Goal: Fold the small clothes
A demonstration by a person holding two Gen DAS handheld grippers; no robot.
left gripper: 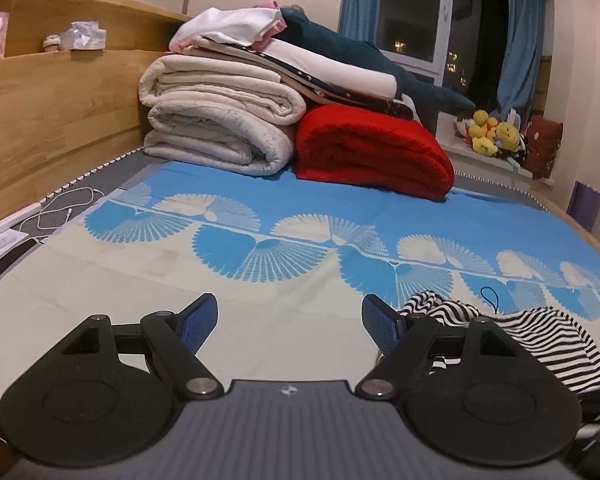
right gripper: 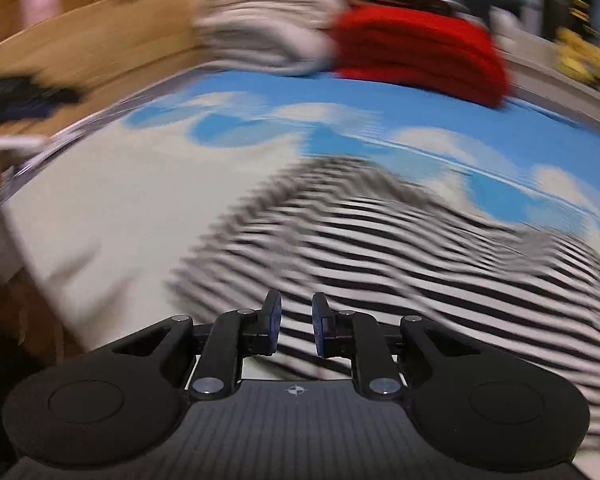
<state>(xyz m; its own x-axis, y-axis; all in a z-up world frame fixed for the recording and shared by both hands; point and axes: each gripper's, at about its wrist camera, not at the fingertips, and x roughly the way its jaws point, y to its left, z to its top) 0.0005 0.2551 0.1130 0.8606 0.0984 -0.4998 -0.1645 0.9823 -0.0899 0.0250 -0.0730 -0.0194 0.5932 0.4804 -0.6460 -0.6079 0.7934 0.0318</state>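
A folded red blanket (left gripper: pixel 374 152) lay at the far side of the blue-and-cream bedspread (left gripper: pixel 260 216), just right of stacked cream quilts (left gripper: pixel 220 120), with yellow plush toys (left gripper: pixel 492 132) far right.

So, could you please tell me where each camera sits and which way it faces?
Left wrist: on the left tool, low over the bed, facing the folded blankets; its open fingers show.
Right wrist: on the right tool, blurred, looking down at the striped garment; its fingers stand slightly apart.
Shared: striped garment, red blanket, patterned bed.
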